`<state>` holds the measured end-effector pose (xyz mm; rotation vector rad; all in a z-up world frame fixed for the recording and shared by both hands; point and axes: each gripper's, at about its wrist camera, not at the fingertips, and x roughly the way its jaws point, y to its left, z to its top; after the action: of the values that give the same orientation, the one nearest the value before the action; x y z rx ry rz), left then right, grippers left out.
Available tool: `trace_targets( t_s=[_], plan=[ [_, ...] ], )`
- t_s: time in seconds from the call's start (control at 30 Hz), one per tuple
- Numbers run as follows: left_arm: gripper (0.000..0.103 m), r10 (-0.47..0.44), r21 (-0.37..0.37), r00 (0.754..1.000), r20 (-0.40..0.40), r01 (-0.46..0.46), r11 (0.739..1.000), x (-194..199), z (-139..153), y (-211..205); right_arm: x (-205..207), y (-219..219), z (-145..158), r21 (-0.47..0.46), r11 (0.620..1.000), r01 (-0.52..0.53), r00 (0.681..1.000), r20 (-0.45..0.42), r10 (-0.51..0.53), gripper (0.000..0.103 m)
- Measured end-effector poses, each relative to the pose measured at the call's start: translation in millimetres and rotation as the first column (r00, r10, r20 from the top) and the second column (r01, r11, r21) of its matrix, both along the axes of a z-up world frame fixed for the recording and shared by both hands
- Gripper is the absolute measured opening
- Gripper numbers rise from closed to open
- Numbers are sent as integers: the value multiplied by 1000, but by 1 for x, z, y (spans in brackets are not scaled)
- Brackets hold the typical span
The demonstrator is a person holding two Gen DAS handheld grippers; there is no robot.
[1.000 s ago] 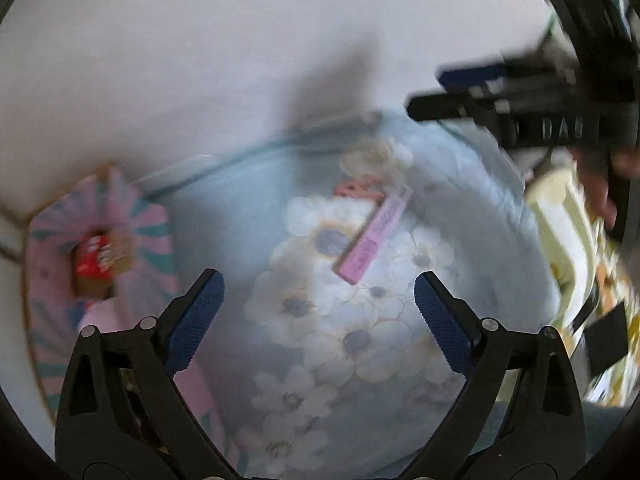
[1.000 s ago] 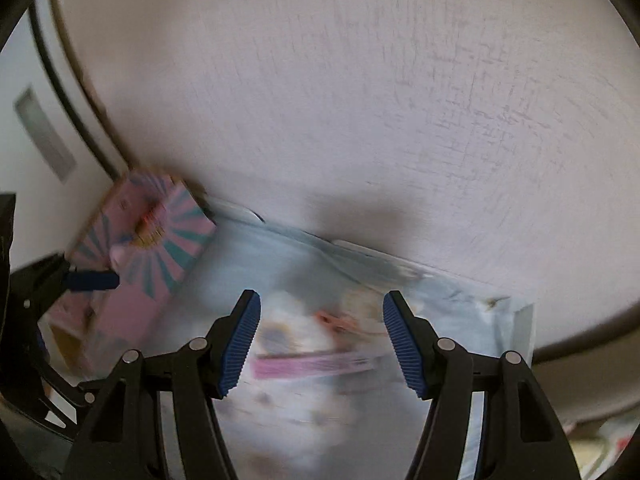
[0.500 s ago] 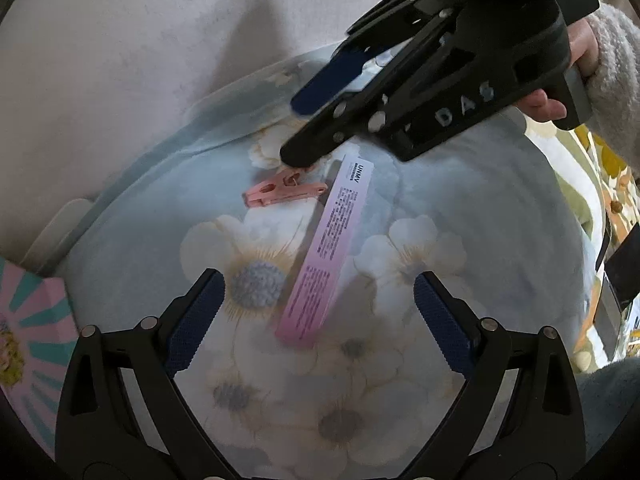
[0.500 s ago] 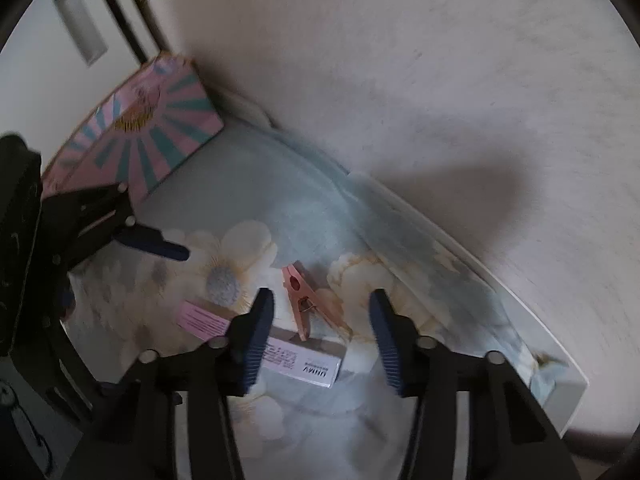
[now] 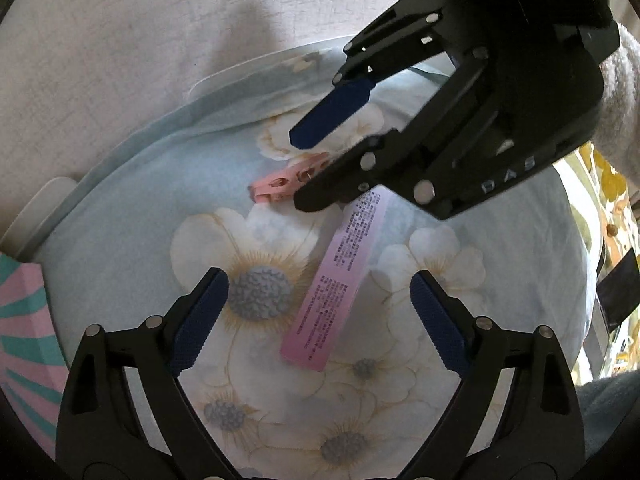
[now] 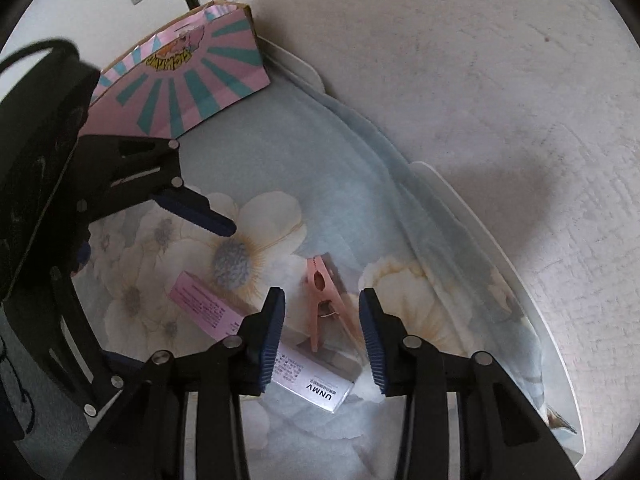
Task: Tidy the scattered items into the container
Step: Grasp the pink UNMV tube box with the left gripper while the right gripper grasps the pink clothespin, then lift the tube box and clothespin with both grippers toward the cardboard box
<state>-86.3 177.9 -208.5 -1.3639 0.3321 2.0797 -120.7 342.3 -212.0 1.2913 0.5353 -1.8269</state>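
A pink clothespin [image 6: 323, 304] and a long pink box [image 5: 340, 276] with a white printed end lie on a blue floral cloth [image 5: 132, 216]. My right gripper [image 6: 322, 336] points down over the clothespin. Its jaws are closing, the clothespin sits between the pads, and a small gap shows on each side. My left gripper [image 5: 318, 320] straddles the lower end of the pink box. Those jaws stand wide, are closing slightly, and touch nothing. The pink and teal striped container [image 6: 192, 80] stands at the cloth's far left corner.
The cloth covers a white board [image 6: 500, 248] set against a pale textured wall [image 6: 440, 60]. A person's fuzzy grey sleeve [image 5: 620, 92] holds the right gripper. Yellow patterned fabric [image 5: 604, 184] lies beyond the cloth's right edge. The two grippers work close together.
Both grippers have sunk toward the cloth. The right gripper rolled, narrowed its jaws and came down around the clothespin. The left gripper's jaws narrowed a little over the pink box.
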Motion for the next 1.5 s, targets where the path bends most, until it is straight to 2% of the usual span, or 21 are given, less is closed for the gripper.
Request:
trace_targets(
  t_s=[0.03, 0.13, 0.2, 0.3, 0.63, 0.7, 0.8, 1.13, 1.37, 1.5],
  plan=[
    [88, -1, 1, 1000, 0, 1, 1000, 0, 0, 0, 1, 0, -1, 1, 1000, -6, 1000, -1, 6, 36],
    [73, -13, 5, 1000, 7, 13, 1000, 0, -2, 2, 3, 0, -3, 6, 1000, -23, 1000, -7, 23, 35],
    [56, -27, 7, 1000, 11, 27, 1000, 1, -3, 3, 4, -1, -5, 16, 999, -37, 999, -4, 37, 31],
    [48, -48, 12, 999, 5, 48, 999, 4, -2, 6, 4, 3, -7, 33, 998, -54, 998, -11, 54, 24],
    [40, -83, -8, 996, -17, 83, 997, 11, 0, 10, 13, 5, -12, 60, 994, -89, 994, -55, 92, 23],
    [26, -81, -15, 996, -21, 81, 997, 11, -1, 12, 14, 6, -12, 64, 994, -91, 993, -63, 95, 23],
    [24, -86, -1, 996, -3, 86, 996, 10, 0, 11, 14, 8, -11, 63, 995, -83, 994, -64, 87, 23],
    [22, -95, -20, 995, -4, 95, 995, 19, 7, 19, 14, 23, -9, 45, 999, -13, 997, -73, 16, 22],
    [20, -64, 25, 998, 14, 63, 998, 24, 18, 14, 6, 57, 6, -52, 988, 146, 988, -43, -148, 22],
    [20, -36, 40, 999, 23, 35, 999, 24, 23, 9, 9, 75, 18, -109, 960, 256, 964, -45, -262, 22]
  ],
)
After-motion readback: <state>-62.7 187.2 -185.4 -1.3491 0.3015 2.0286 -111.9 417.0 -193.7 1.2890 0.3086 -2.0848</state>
